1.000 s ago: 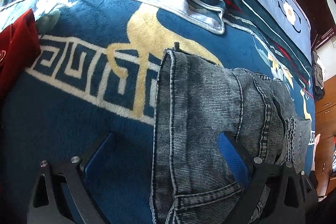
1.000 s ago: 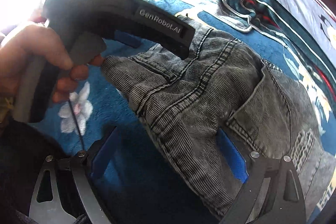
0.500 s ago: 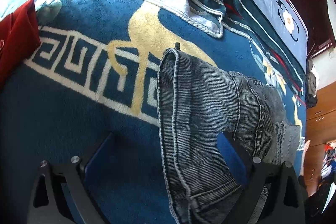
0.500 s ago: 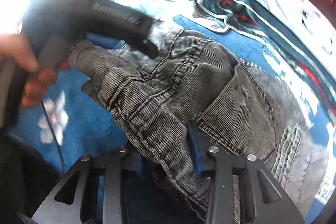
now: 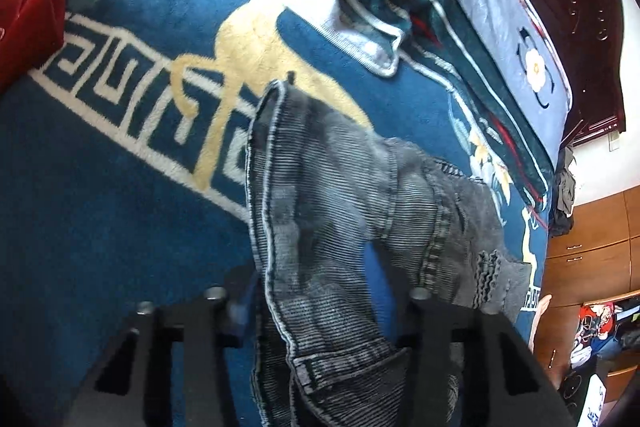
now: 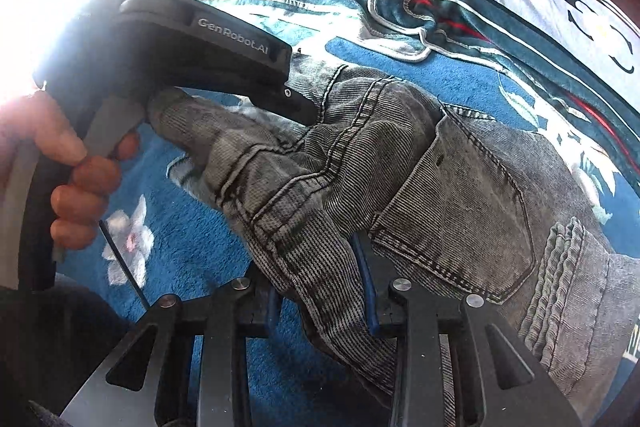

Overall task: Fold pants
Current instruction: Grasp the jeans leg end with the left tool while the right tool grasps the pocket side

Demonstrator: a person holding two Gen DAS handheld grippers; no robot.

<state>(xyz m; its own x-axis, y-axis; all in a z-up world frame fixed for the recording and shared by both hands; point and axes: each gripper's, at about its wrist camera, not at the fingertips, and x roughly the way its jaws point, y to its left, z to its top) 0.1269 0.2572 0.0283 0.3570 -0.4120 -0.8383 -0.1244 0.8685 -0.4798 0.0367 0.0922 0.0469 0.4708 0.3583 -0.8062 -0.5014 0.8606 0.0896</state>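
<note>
Grey washed denim pants [image 5: 340, 211] lie bunched on a blue patterned blanket [image 5: 100, 187]. My left gripper [image 5: 316, 299] is shut on the waistband end of the pants, with cloth bunched between its fingers. In the right wrist view the pants [image 6: 440, 187] show a back pocket and waistband. My right gripper [image 6: 320, 287] is shut on a fold of the waistband. The left gripper's black body [image 6: 200, 59], held by a hand [image 6: 80, 187], sits over the far end of the waistband in the right wrist view.
A folded blue and white blanket [image 5: 400, 11] lies at the back of the bed. A red cloth [image 5: 28, 23] sits at the left edge. A dark wooden headboard [image 5: 580, 7] and wooden cabinets [image 5: 592, 259] stand to the right.
Both grippers went from open to shut on the pants' waistband. The waistband has bunched up and lifted a little off the blanket.
</note>
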